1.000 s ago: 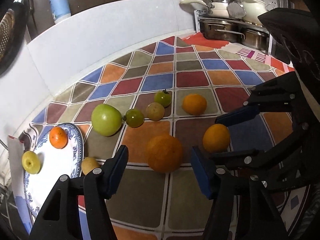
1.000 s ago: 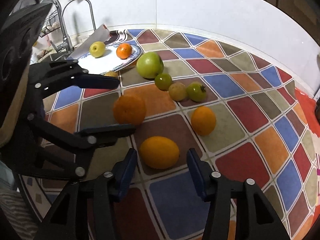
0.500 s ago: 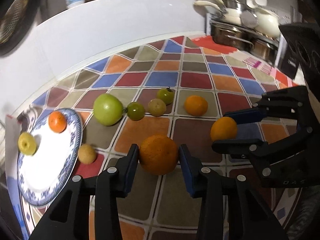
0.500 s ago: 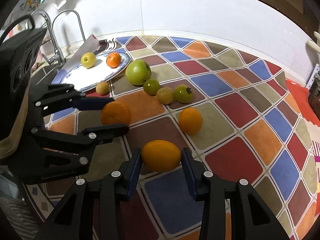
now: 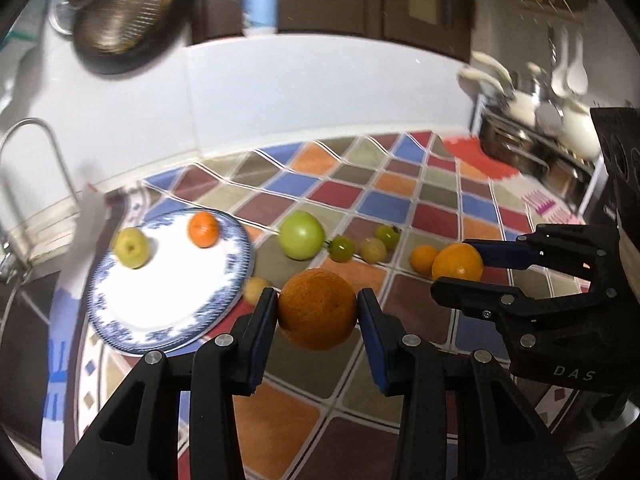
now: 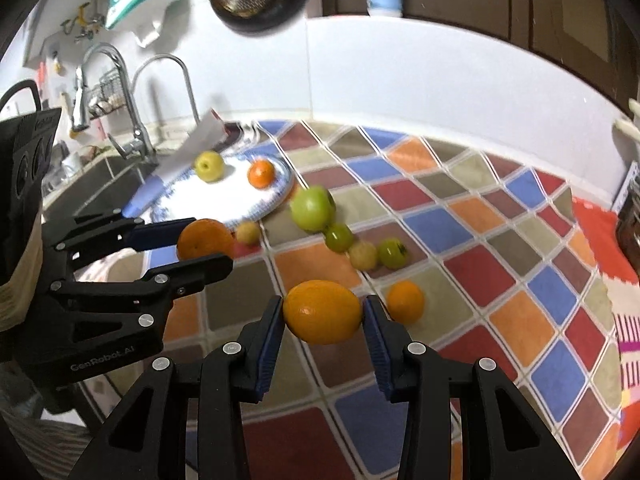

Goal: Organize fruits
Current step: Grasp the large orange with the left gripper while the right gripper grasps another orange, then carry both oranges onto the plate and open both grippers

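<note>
Our left tongs (image 5: 317, 309) clench the big orange (image 5: 317, 308) between their pads, while our right tongs (image 6: 323, 312) clench the lemon (image 6: 322, 311).

- Left wrist view: looks forward along the left gripper (image 5: 317, 307), close above the bench (image 5: 400, 200), facing the back wall.
- Right wrist view: looks forward along the right gripper (image 6: 323, 312), equally close.
- Shared: the plate (image 5: 236, 276) (image 6: 286, 184), the loose fruit row ahead, and each opposite gripper.

We see a countertop with a colourful checked cloth (image 5: 400, 200); on it lie a blue-rimmed white plate (image 5: 240, 276), a big green apple (image 5: 301, 235) and a small orange mandarin (image 5: 423, 259).
</note>
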Demonstrator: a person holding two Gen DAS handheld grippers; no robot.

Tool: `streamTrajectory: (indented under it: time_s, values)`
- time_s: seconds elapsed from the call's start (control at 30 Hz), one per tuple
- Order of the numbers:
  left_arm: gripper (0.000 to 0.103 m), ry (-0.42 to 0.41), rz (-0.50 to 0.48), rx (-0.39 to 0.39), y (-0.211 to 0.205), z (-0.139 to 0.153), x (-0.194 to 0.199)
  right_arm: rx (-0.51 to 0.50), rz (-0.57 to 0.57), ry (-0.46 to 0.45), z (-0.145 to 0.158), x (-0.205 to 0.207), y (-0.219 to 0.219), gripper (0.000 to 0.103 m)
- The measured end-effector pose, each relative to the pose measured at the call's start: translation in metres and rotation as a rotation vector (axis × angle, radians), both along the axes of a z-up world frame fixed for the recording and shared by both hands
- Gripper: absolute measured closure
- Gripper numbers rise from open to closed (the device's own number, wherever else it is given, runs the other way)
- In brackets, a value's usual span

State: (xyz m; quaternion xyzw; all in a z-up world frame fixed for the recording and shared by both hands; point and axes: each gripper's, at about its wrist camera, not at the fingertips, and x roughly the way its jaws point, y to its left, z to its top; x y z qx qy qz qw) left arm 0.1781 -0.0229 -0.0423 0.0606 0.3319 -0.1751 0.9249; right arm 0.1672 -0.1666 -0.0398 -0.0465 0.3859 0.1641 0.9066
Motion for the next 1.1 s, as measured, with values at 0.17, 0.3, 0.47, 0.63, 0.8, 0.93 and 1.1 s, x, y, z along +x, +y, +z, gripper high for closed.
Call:
streamTrajectory:
  time_s: [0.17, 0.3, 0.47, 0.63, 0.8, 0.93, 1.1]
  values:
    - [0.062, -0.041, 0.057, -0.019, 0.019, 0.017, -0.011, 0.022, 0.033, -0.054, 0.018, -0.002, 0.016, 0.062]
    - [0.062, -0.077, 0.095, -0.019, 0.035, 0.028, -0.018, 0.048, 0.053, -0.087, 0.028, -0.002, 0.028, 0.062]
    - [0.062, -0.108, 0.131, -0.020, 0.052, 0.038, -0.024, 0.066, 0.084, -0.121, 0.038, -0.002, 0.047, 0.062]
    - [0.062, -0.130, 0.170, -0.020, 0.071, 0.045, -0.028, 0.080, 0.112, -0.146, 0.046, -0.002, 0.064, 0.062]
    - [0.062, -0.139, 0.208, -0.017, 0.088, 0.049, -0.026, 0.092, 0.127, -0.179, 0.053, 0.000, 0.080, 0.062]
    - [0.062, -0.155, 0.239, -0.002, 0.098, 0.052, -0.024, 0.091, 0.132, -0.200, 0.056, 0.007, 0.092, 0.062]
    - [0.062, -0.173, 0.259, -0.005, 0.113, 0.055, -0.016, 0.094, 0.141, -0.212, 0.059, 0.019, 0.105, 0.062]
